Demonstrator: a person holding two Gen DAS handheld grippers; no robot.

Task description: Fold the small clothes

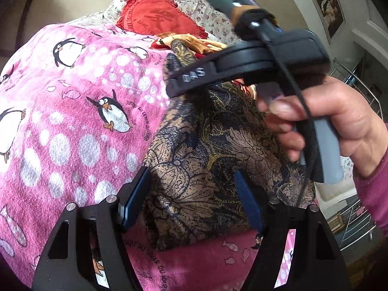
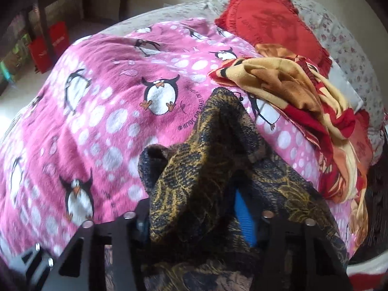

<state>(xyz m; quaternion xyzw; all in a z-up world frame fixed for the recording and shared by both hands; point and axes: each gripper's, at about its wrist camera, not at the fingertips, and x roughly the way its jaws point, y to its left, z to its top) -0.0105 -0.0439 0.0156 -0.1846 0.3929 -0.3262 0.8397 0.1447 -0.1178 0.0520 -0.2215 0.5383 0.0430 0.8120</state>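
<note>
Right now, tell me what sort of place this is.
Likely a bedroom: a pink penguin blanket covers a bed, a red cushion rests on floral pillows, and framed pictures hang on the wall.

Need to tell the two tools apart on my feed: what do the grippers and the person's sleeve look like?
Both grippers are black frames with silver bolts and ribbed blue pads. The left gripper shows only that. The right gripper has white lettering on its black arm, a grey handle, a black cord along it and a green light on top. The right hand wears a pink sleeve.
</note>
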